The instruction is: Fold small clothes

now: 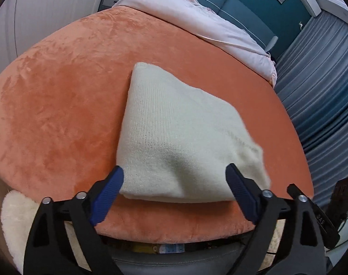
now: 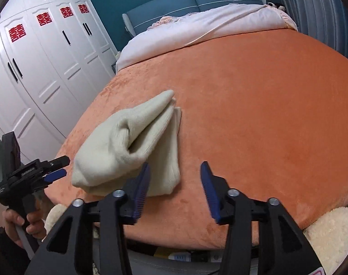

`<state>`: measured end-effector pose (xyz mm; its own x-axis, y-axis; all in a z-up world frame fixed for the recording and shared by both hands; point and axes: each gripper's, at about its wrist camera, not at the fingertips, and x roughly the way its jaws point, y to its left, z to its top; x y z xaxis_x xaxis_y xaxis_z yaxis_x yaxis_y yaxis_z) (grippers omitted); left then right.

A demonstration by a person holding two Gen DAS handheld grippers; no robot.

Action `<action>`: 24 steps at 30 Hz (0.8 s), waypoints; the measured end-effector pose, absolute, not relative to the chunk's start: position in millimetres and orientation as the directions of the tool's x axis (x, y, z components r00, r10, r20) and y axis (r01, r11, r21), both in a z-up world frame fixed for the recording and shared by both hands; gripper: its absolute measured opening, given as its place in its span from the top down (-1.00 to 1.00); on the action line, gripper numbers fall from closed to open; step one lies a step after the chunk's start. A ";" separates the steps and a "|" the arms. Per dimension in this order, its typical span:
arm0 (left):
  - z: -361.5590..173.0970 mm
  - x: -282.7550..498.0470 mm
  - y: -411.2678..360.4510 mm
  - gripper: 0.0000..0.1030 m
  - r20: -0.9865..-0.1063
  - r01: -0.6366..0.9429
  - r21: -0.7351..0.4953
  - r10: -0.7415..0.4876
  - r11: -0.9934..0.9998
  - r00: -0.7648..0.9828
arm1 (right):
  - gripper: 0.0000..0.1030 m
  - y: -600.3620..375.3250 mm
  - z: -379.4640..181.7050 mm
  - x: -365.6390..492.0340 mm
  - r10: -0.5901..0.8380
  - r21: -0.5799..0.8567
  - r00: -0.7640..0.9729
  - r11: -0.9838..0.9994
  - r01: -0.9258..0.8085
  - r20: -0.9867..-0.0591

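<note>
1. The orange blanket is the biggest thing here. It is soft and fuzzy and covers most of the bed. There is a lot of bare orange to the left of my left hand's view and to the right of my right hand's view.
2. The pink sheet lies at the far end of the bed, past the orange blanket. Behind it is the blue headboard.
3. The white wardrobe stands off to the left side of the bed, with red paper signs on its doors.
4. The cream sweater is knitted and folded into a thick bundle. It lies on the orange blanket near the front edge of the bed. From the right side its folded layers gape open a little, like a mouth.
5. My left gripper has its blue fingers spread wide apart. The near end of the sweater sits between them. I cannot tell if they touch it.
6. My right gripper is spread apart too and holds nothing. Its left finger is in front of the sweater's right corner, and its right finger is over bare blanket.
</note>
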<state>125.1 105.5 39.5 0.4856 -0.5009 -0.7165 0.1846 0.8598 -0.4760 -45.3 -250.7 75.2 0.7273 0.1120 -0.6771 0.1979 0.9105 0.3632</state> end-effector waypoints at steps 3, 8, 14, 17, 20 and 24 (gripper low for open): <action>24.0 122.0 105.2 -0.84 -0.720 0.092 -0.532 -0.506 0.842 0.475 | -0.29 -263.2 56.3 -28.6 0.185 0.464 0.698 0.855 0.233 -0.692; -7.3 137.3 109.2 -0.81 -0.783 0.018 -0.494 -0.454 0.869 0.426 | -0.29 -248.3 22.3 0.5 0.317 0.586 0.643 0.768 0.257 -0.697; -30.7 140.1 100.3 -0.41 -0.817 0.059 -0.493 -0.485 0.868 0.312 | -0.05 -222.2 -18.1 24.7 0.362 0.578 0.541 0.757 0.306 -0.759; -21.6 137.7 94.5 -0.29 -0.820 0.077 -0.479 -0.477 0.875 0.316 | 0.47 -218.5 -5.8 25.4 0.348 0.576 0.575 0.769 0.276 -0.741; -10.6 131.6 87.3 -0.22 -0.812 0.151 -0.459 -0.482 0.876 0.328 | 0.66 -214.8 29.1 15.1 0.310 0.552 0.636 0.804 0.222 -0.707; -30.6 129.5 76.6 -0.27 -0.867 0.163 -0.342 -0.377 0.926 0.325 | 0.65 -206.3 29.6 14.9 0.255 0.455 0.602 0.867 0.204 -0.757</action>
<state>129.5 76.6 -30.6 0.3253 -0.3772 -0.8671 0.1625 0.9256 -0.3417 14.9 -206.3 29.6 0.6019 0.2551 -0.7567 0.2042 0.8669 0.4547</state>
